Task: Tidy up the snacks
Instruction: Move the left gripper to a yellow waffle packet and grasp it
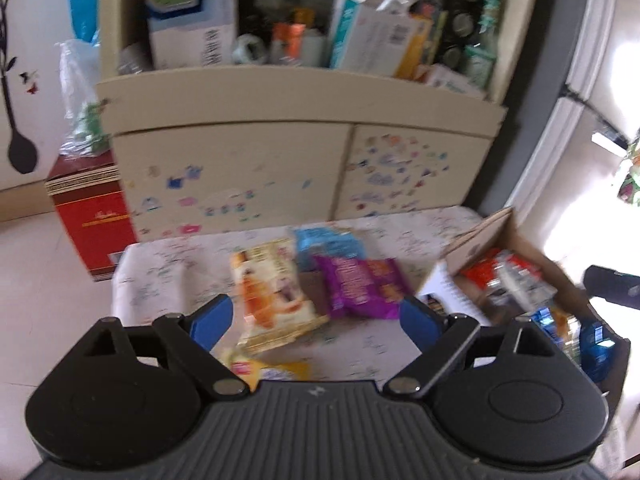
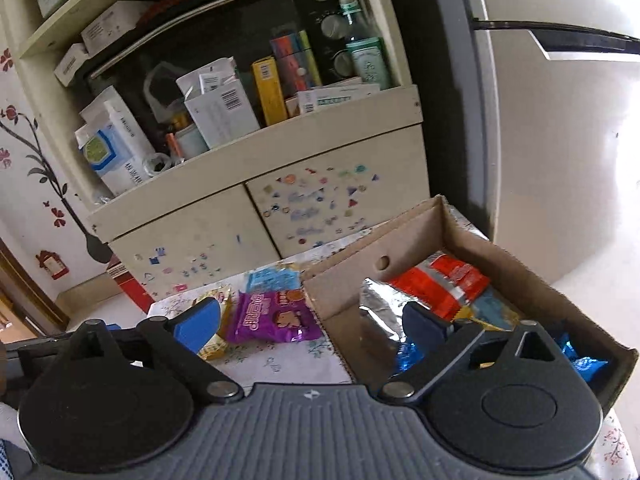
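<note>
Both our grippers, left gripper [image 1: 316,316] and right gripper [image 2: 312,326], stand wide open, empty. Loose snacks, like the purple packet [image 1: 360,284], lie mid-frame on the table [image 1: 160,276]; others fill the cardboard box [image 2: 404,240] lower right. Blur may spoil our aim, so the slick packet could slide.

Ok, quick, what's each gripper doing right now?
Left gripper: open, empty, above the orange-and-cream snack packet.
Right gripper: open, empty, at the brown cardboard box.
</note>
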{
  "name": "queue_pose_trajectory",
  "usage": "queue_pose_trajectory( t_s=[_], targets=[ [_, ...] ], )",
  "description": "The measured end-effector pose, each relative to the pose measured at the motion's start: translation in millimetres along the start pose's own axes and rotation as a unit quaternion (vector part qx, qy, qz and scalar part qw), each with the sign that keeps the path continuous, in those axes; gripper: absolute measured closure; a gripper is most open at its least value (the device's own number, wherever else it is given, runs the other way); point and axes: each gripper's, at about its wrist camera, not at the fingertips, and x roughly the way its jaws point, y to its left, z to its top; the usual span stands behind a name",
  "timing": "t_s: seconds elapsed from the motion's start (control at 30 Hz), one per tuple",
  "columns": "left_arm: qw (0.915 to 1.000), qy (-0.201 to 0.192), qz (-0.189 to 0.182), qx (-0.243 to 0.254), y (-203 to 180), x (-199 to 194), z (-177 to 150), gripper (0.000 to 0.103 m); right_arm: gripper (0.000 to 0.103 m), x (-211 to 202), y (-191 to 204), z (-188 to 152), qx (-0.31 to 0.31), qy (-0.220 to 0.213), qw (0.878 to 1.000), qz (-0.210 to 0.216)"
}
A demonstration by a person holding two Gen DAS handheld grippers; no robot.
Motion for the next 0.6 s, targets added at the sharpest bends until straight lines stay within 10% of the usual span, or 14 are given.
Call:
queue_pose_trajectory(
  t_s=[0.6],
  targets=[
    [0.9926,0.098,-0.019,0.069,11.8,59.9,-35.3,0.013,0.002,26.7,3.0,-7.3,0.061,0.055,0.995,0.057]
  ],
)
